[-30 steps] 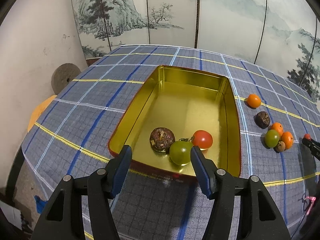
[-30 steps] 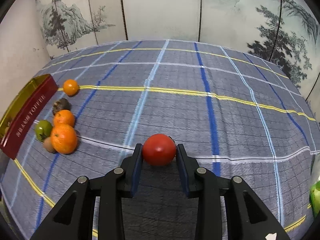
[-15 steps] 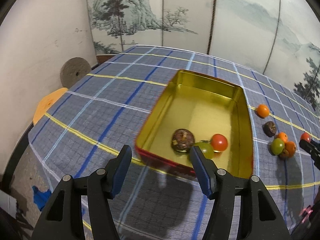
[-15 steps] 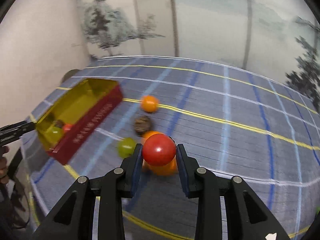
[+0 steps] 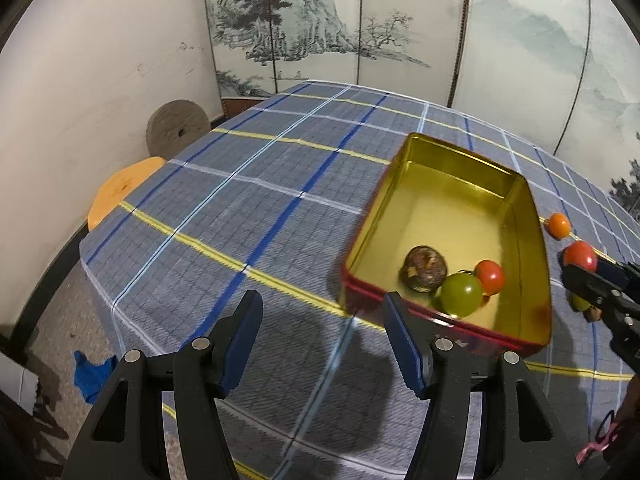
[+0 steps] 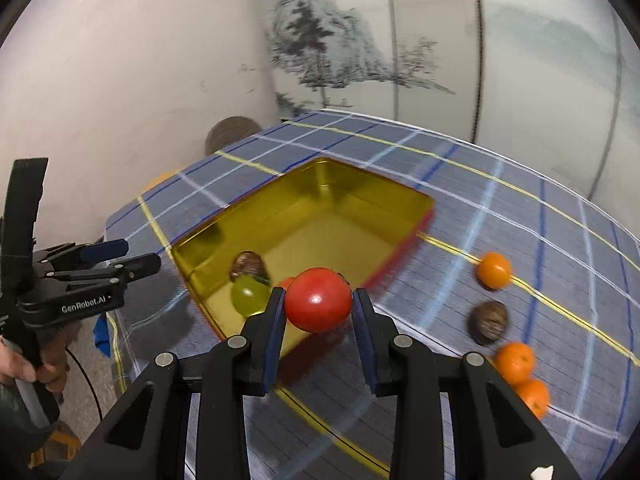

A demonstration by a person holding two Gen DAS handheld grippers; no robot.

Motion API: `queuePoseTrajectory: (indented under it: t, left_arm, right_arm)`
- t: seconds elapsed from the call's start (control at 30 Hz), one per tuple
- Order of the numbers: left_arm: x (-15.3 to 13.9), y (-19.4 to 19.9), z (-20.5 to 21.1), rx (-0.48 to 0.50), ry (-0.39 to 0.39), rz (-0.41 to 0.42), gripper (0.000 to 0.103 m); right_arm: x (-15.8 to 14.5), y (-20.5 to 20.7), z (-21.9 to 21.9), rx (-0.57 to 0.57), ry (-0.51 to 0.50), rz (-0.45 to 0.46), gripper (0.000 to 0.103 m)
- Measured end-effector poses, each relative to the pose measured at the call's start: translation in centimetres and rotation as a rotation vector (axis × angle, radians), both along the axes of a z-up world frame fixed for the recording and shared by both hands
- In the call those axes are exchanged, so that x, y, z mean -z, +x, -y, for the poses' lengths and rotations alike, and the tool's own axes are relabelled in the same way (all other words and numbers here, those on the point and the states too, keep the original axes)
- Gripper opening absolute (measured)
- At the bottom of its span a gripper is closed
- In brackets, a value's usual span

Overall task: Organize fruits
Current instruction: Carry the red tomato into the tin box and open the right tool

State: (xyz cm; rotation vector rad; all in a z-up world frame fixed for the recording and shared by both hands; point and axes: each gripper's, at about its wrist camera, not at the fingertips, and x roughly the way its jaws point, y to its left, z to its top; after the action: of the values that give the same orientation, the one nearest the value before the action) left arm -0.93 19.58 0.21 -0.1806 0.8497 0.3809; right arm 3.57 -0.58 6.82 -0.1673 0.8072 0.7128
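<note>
Only the right wrist view shows the right gripper [image 6: 318,306] with jaws clamped on the round red tomato [image 6: 318,299], above the near edge of the gold rectangular tin [image 6: 304,196], and loose oranges [image 6: 494,270] on the plaid surface [image 6: 520,216] beyond. The left wrist view shows the left gripper [image 5: 322,338], jaws apart and empty, just beside the tin [image 5: 536,240]. Inside lie a brown fruit [image 5: 425,269], a green one [image 5: 462,294] and a red one [image 5: 490,277].

the right gripper [image 6: 318,300] clamps a red tomato [image 6: 318,299] just above the near corner of the gold tin [image 6: 304,196]. inside the tin lie a green fruit [image 6: 249,295] and a brown one [image 6: 247,263]. right of the tin, on the desk [image 6: 520,240], sit three oranges [image 6: 494,270] and another brown fruit [image 6: 489,321]. left of the tin hangs the left gripper [image 6: 136,257], empty.
</note>
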Motion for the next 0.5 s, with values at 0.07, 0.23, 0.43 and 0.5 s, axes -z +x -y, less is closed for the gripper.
queuePoseTrajectory:
  t: [0.07, 0.23, 0.43, 0.5]
  left_arm:
    - [0.1, -0.3, -0.5, -0.012, -0.001, -0.003, 0.063]
    - [0.4, -0.9, -1.7, -0.039, -0.004, -0.007, 0.063]
    - [0.6, -1.4, -2.6, -0.057, -0.013, -0.006, 0.063]
    - [0.6, -1.6, -2.9, -0.061, -0.017, -0.001, 0.063]
  right_arm:
    - [0.5, 0.0, -1.2, -0.018, -0.015, -0.006, 0.030]
    - [1.5, 0.3, -3.4, -0.044, -0.052, -0.015, 0.030]
    - [2.4, 0.8, -4.8, -0.062, -0.083, -0.022, 0.030]
    - [2.7, 0.9, -5.1, -0.066, -0.090, -0.027, 0.030]
